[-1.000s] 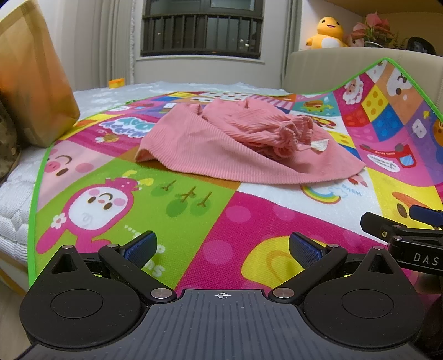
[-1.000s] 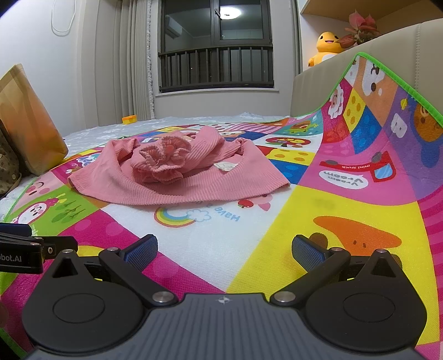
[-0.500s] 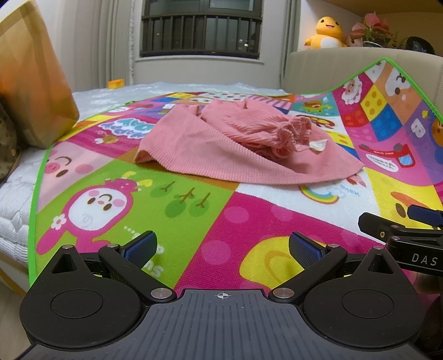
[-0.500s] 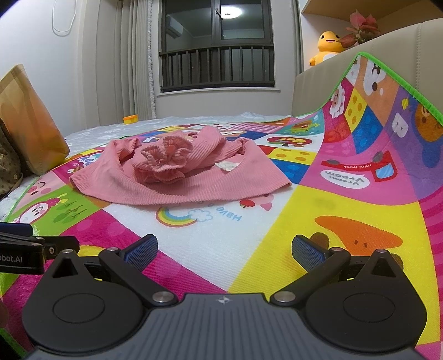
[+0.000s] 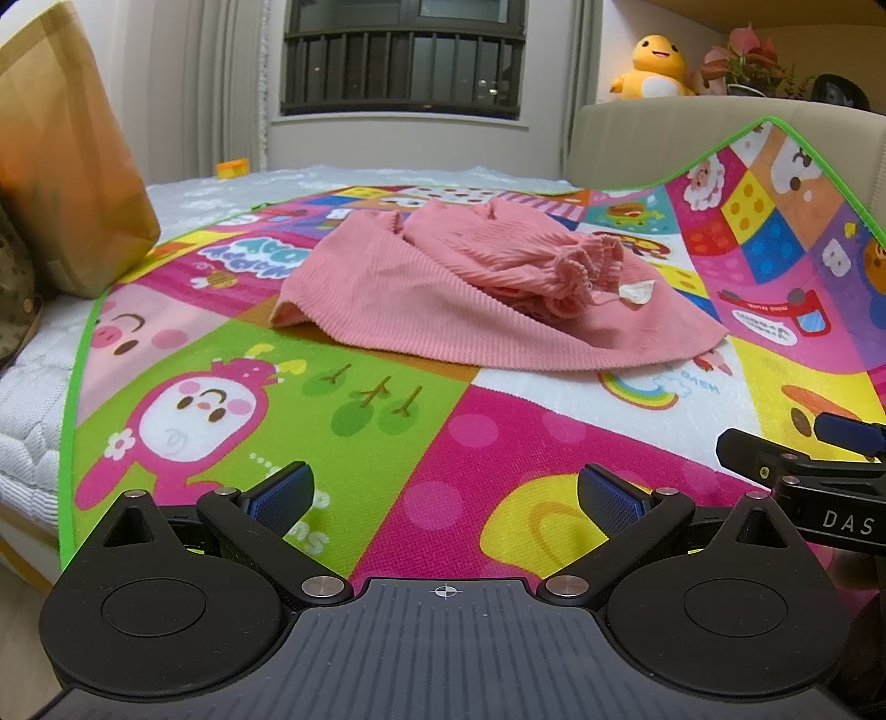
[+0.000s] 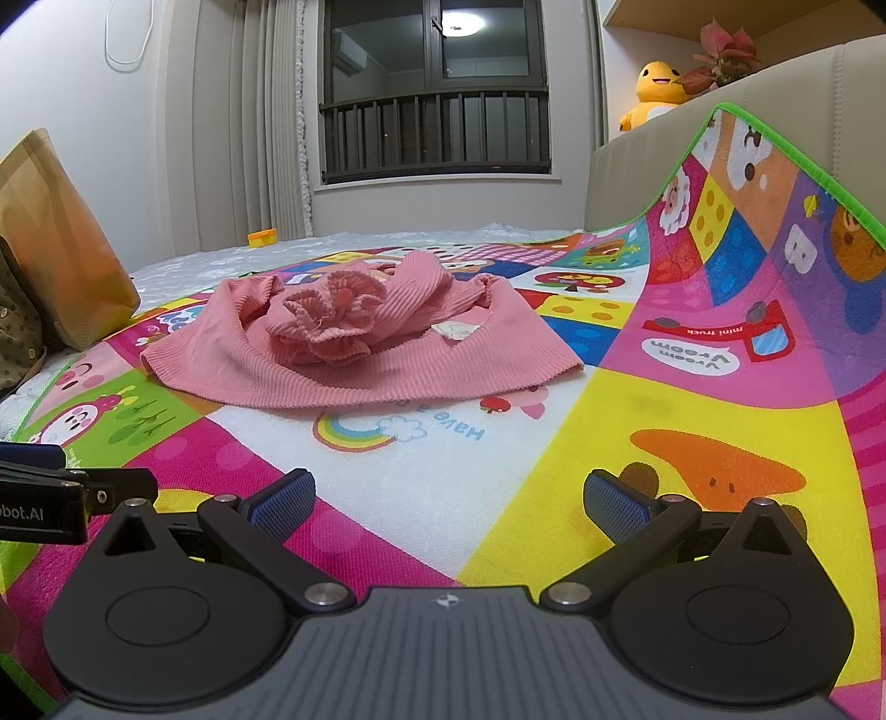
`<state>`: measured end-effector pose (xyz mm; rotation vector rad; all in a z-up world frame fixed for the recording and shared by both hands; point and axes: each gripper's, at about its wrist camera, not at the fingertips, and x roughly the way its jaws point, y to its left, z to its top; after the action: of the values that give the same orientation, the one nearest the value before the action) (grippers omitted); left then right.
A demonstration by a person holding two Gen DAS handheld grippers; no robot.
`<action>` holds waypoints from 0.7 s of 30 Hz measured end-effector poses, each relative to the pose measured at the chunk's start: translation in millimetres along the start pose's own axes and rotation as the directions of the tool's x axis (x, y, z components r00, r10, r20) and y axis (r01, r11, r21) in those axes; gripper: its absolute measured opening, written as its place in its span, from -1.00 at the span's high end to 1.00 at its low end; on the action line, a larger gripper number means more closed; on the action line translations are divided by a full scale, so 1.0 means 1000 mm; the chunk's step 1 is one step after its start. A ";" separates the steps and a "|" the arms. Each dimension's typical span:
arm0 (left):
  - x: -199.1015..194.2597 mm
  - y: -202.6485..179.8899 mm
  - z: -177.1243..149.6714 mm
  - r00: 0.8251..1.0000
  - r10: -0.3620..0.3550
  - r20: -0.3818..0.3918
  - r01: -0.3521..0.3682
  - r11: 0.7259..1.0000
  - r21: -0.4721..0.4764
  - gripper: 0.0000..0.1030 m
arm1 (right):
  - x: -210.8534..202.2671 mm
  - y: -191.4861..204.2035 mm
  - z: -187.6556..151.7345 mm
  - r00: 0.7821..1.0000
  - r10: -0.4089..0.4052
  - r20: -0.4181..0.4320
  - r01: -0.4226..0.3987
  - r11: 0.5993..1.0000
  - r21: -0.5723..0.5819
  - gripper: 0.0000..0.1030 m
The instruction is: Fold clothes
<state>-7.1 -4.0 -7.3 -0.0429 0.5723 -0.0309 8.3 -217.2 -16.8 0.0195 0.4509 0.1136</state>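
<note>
Reading the printed words first: the near edge of the other tool shows "DAS" at the right of the left wrist view and "obot.AI" at the left of the right wrist view, and the play mat (image 6: 443, 487) carries upside-down lettering, "Have" by a rainbow and "Vroom Vroom" and "mini truck" by a red truck on its right side.

At far left a brown paper bag (image 5: 66, 166) stands on the white mattress (image 5: 33, 399), with a spotted fabric item partly cut off by the frame edge just beside it. Far back on the mattress sits one small orange object (image 6: 261, 238).

The left gripper (image 5: 443, 493) hovers low over the mat's near edge, its two blue-padded fingers (image 5: 279, 490) spread wide with nothing between them. Just to its right, the right gripper (image 6: 448, 501) sits at the same low height, level and pointing forward, its two fingers (image 6: 614, 507) likewise spread wide and empty.

One pink ribbed garment (image 6: 354, 343) lies crumpled near the middle of the mat, well ahead of both grippers and touched by neither. A ruffled cuff is bunched on top of it, and a small white tag (image 6: 454, 330) shows beside that; its print is too small to read.

At right the mat curls up against a beige headboard (image 5: 637, 133). On the ledge behind stand one yellow plush toy (image 6: 656, 91) and one red-leaved plant (image 6: 722, 52).
</note>
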 end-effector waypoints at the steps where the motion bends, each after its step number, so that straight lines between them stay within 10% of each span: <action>1: 0.000 0.000 0.000 1.000 0.000 0.000 0.000 1.000 0.000 -1.00 | 0.000 0.000 0.000 1.000 0.000 -0.001 0.000 1.000 0.000 -1.00; 21: -0.001 0.002 -0.001 1.000 0.000 0.000 0.000 1.000 -0.001 -1.00 | -0.001 -0.001 -0.003 1.000 0.001 -0.004 -0.001 1.000 0.005 -1.00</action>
<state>-8.4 -2.2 -7.4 -0.0439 0.5718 -0.0303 6.5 -218.1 -19.0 0.0249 0.4554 0.1138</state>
